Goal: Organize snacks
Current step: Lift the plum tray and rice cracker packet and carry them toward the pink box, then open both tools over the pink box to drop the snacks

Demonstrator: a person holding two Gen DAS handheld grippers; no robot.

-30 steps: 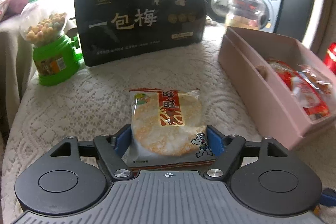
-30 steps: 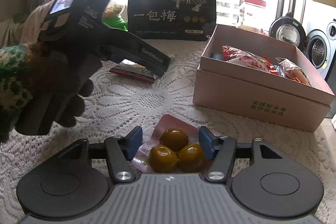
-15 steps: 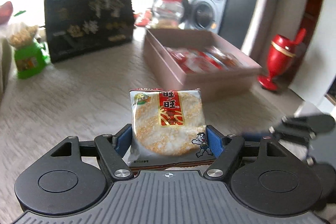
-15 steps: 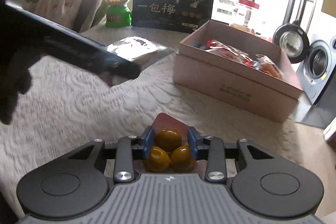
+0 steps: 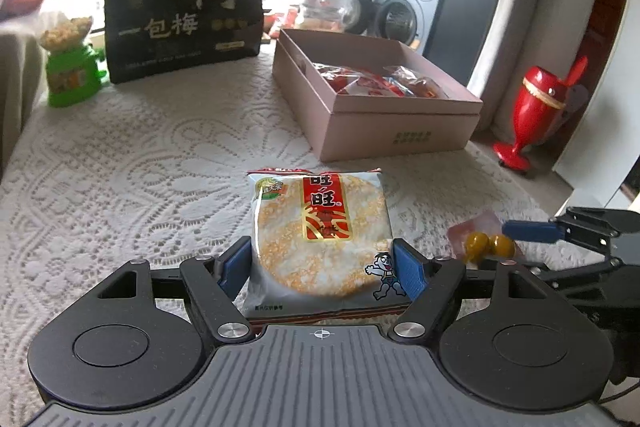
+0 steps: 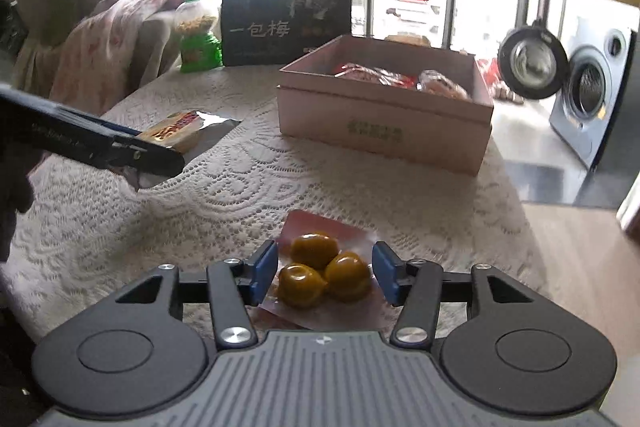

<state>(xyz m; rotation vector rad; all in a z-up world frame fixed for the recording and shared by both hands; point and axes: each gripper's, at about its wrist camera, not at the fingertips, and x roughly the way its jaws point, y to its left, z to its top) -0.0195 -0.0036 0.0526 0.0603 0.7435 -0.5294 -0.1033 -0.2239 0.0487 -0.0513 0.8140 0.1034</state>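
Observation:
My left gripper (image 5: 320,257) is shut on a rice cracker packet (image 5: 320,235), both blue pads pressing its sides, and holds it above the lace tablecloth. The right wrist view shows this packet (image 6: 176,131) at the left, in the left gripper (image 6: 160,155). My right gripper (image 6: 324,267) holds a clear pack of three yellow-green fruits (image 6: 316,259). Its jaws are opening, and the pack's edges still touch both pads. The left wrist view shows that fruit pack (image 5: 486,245) low on the right. An open pink box (image 5: 400,107) with red snack packets stands beyond both grippers.
A large black snack bag (image 5: 180,23) stands at the table's back, with a green candy dispenser (image 5: 72,75) to its left and a red-lidded jar (image 5: 328,3) to its right. A red vase (image 5: 536,99) sits right of the box. A washing machine (image 6: 592,99) stands off the table's right edge.
The left gripper swung right with the cracker packet, bringing the box ahead. The right jaws closed tightly on the fruit pack, then widened a little, and the pack rose off the cloth.

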